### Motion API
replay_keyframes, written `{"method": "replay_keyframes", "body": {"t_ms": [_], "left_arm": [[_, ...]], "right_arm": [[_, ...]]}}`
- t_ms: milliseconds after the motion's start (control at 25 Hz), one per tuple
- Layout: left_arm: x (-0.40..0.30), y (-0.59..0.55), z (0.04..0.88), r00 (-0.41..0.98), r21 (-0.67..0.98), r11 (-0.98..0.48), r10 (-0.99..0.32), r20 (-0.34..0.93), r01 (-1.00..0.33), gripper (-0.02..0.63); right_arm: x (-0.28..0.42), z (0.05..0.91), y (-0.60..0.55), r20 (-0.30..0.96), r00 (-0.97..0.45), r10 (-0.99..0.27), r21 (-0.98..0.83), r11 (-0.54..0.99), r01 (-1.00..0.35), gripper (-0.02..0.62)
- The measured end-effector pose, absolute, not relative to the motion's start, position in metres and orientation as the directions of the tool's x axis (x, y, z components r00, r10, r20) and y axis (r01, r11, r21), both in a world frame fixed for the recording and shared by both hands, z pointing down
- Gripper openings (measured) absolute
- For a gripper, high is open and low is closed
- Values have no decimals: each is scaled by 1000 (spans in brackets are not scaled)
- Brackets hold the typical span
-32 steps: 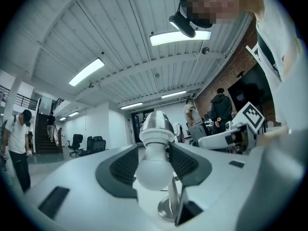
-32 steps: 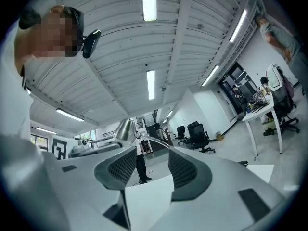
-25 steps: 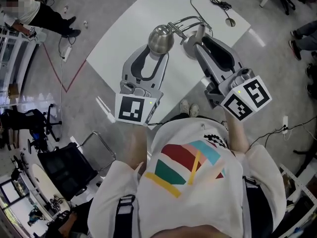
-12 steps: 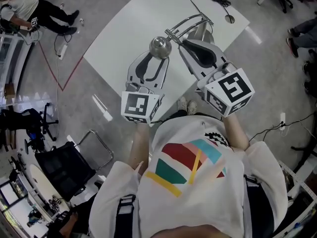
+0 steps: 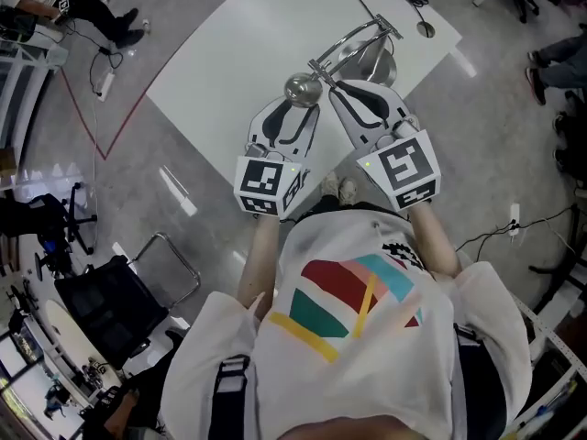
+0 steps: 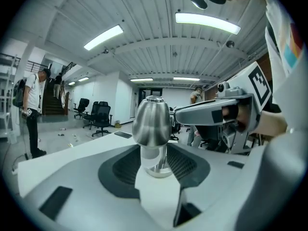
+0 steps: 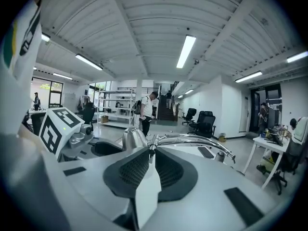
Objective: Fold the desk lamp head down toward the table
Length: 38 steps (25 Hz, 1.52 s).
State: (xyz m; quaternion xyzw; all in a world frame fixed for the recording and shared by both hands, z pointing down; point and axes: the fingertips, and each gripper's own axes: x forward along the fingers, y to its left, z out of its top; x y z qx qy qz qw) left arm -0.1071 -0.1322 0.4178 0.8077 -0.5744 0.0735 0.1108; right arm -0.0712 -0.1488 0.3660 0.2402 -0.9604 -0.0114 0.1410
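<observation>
The left tongs (image 6: 156, 171), smooth grey moulded plastic with ribbed black pads, are clamped around the bell-shaped brushed-steel lamp head (image 6: 151, 121). The head is rounded and glossy, its paler mouth turned toward the table between their tips. Just beside them, the right tongs (image 7: 150, 159) are pinched nearly together on the thin, paired chrome lamp arm (image 7: 192, 139) at the head joint. Beyond the right tongs the arm curves to a domed metal base (image 5: 371, 62) on the smooth white table (image 5: 229, 53).
</observation>
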Motion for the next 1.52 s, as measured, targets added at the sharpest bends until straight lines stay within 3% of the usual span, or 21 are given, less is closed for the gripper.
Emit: {"method": "replay_keyframes", "body": {"t_ms": [160, 440, 640, 800, 1040, 1520], "left_arm": [[-110, -116, 429, 351, 207, -306, -905, 241, -929, 212], [-128, -118, 423, 297, 127, -275, -930, 216, -953, 212], [-112, -141, 444, 408, 128, -387, -858, 314, -913, 210], [-108, -156, 465, 419, 114, -407, -827, 375, -906, 164], [-99, -174, 491, 458, 130, -449, -776, 434, -884, 163], [-89, -195, 516, 513, 198, -479, -726, 458, -855, 163]], "right_arm": [[-74, 382, -149, 315, -824, -471, 106, 880, -463, 48], [-73, 428, -158, 403, -781, -477, 138, 875, -463, 48], [-72, 452, -166, 439, -757, -483, 149, 871, -469, 48], [-71, 463, -172, 463, -736, -494, 162, 863, -478, 48], [-63, 481, -188, 508, -693, -511, 173, 849, -499, 48], [-53, 499, -205, 526, -669, -526, 119, 824, -554, 48]]}}
